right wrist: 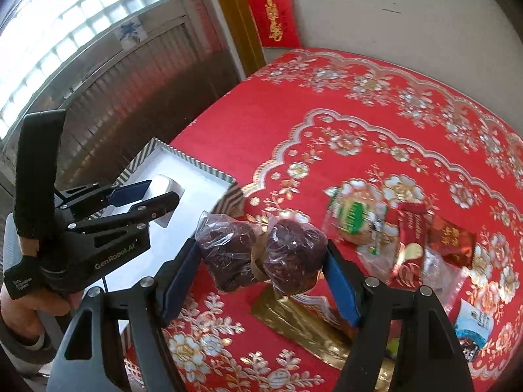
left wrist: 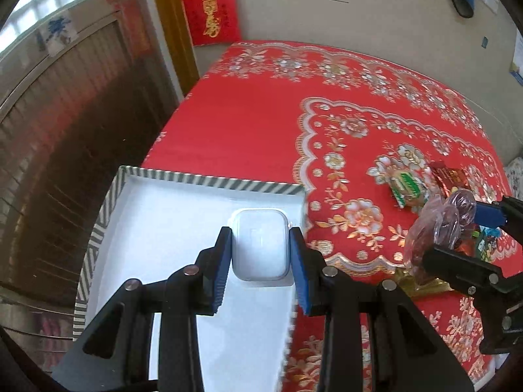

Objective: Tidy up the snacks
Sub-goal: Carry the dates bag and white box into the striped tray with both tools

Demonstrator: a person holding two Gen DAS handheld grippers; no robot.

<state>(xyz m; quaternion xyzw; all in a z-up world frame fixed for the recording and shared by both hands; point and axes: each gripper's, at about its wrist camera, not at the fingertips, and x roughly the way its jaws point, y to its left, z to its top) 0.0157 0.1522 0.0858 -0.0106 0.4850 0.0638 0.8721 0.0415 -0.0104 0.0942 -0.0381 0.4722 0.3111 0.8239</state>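
Observation:
My left gripper (left wrist: 261, 233) is shut on a small white rectangular snack pack (left wrist: 261, 254), its blue pads pressing the pack's two long sides. The pack is over the white inside of an open box with a striped rim (left wrist: 212, 181); I cannot tell whether it touches the floor. In the right wrist view the same gripper (right wrist: 161, 191), pack (right wrist: 168, 181) and box (right wrist: 196, 160) show at the left. My right gripper (right wrist: 261, 248) is shut on a clear bag of two dark brown cakes (right wrist: 287, 254), held above the red cloth just right of the box.
Loose snacks lie on the red flowered tablecloth (right wrist: 327, 104): a green-and-white pack (right wrist: 353, 215), two red packs (right wrist: 412, 225), a gold pack (right wrist: 294, 320), a blue-and-white pack (right wrist: 474, 320). The box sits at the table's left edge, next to a brown door. A wall stands behind.

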